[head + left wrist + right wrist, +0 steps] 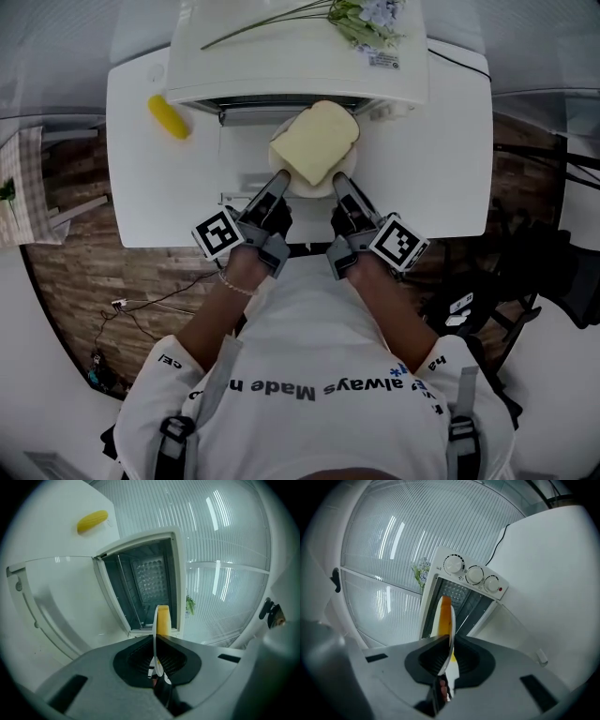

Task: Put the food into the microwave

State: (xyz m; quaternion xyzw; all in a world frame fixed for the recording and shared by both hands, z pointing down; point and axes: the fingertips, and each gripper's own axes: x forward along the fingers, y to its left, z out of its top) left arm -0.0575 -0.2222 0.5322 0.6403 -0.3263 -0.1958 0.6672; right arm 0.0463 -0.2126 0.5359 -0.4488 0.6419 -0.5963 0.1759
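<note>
White bench [141, 187] carries the open microwave [300, 56], and the plate [312, 191] bearing the bread slice [314, 141] lies just before its mouth, straight ahead of left gripper [278, 180] and right gripper [339, 183], both jaws clenched on its near rim

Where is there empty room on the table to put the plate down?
The table is bare right of the microwave, and on the left, nearer than the corn. The middle is crowded: the open door, the plate with bread, the left gripper and the right gripper.
</note>
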